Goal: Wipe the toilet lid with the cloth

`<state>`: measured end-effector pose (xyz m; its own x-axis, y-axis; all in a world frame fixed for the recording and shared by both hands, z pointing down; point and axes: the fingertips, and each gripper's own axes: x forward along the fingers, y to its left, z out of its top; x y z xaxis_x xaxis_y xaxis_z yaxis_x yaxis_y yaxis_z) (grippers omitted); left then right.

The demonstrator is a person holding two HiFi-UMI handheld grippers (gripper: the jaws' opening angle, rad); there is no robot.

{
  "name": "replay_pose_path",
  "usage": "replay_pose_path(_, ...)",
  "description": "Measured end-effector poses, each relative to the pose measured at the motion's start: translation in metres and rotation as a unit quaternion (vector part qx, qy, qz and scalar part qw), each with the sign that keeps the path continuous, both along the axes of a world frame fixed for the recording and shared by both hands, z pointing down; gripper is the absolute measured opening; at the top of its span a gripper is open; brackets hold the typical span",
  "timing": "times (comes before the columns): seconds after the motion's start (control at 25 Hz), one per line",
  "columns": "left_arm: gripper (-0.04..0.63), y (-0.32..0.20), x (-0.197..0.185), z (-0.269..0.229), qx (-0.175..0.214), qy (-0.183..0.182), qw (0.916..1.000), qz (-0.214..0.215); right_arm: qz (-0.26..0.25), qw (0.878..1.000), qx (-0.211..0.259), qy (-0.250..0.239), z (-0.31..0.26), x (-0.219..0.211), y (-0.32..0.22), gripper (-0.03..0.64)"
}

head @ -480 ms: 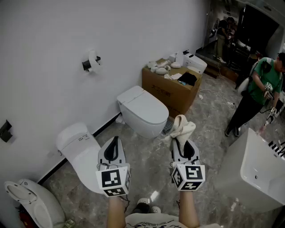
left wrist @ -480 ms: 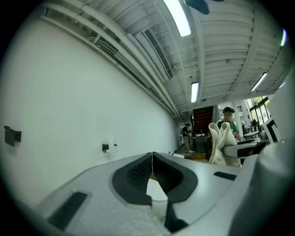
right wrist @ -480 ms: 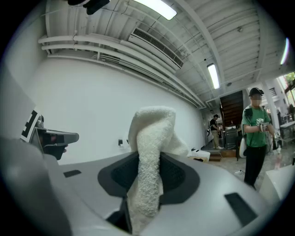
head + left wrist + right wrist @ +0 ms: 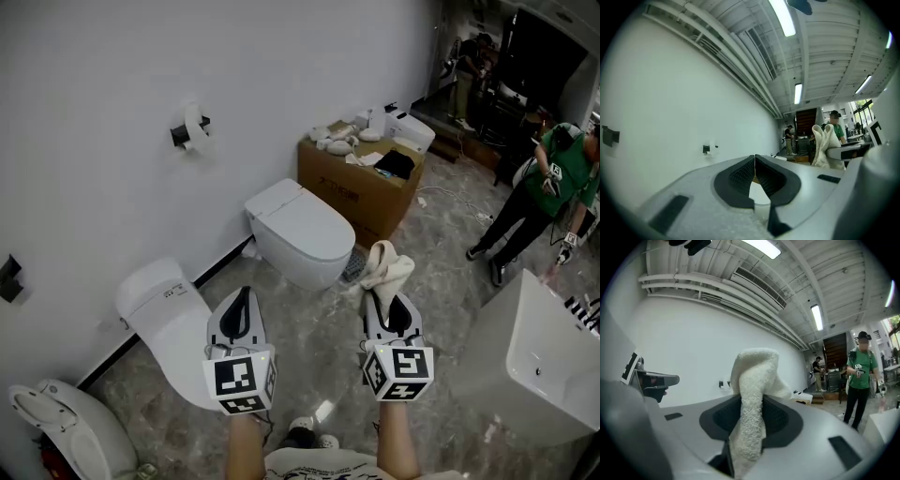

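A white toilet (image 4: 302, 234) with its lid down stands against the wall ahead, left of a cardboard box. My right gripper (image 4: 382, 292) is shut on a cream cloth (image 4: 384, 265), which bunches up above its tips (image 4: 752, 390); it hangs in the air to the right of the toilet's front. My left gripper (image 4: 240, 302) is shut with nothing in it (image 4: 754, 161), held level beside the right one, over the floor in front of a second white toilet (image 4: 172, 323) at the left.
A cardboard box (image 4: 361, 187) with odds and ends on top stands right of the toilet. A white tub (image 4: 548, 366) fills the right edge. A paper holder (image 4: 190, 128) hangs on the wall. A person in green (image 4: 548, 197) stands at the far right.
Both grippers hold as they were. The person in green at the far right has shifted stance.
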<state>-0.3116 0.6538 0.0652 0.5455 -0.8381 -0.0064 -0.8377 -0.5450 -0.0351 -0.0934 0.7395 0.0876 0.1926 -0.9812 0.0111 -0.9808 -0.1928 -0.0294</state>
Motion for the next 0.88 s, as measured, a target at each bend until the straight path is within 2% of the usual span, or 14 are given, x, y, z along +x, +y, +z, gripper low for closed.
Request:
replay_pose_path(0.24, 0.009, -0.021, -0.002, 0.006, -0.004, 0.004, 1.0000, 0.000, 0.011, 1.000, 0.013, -0.014, 0.001, 0.002, -0.018, 0.123)
replay_pose_path(0.88, 0.009, -0.084, -0.017, 0.023, -0.016, 0.001, 0.9999, 0.000, 0.010, 1.000, -0.004, -0.014, 0.018, -0.008, -0.082, 0.124)
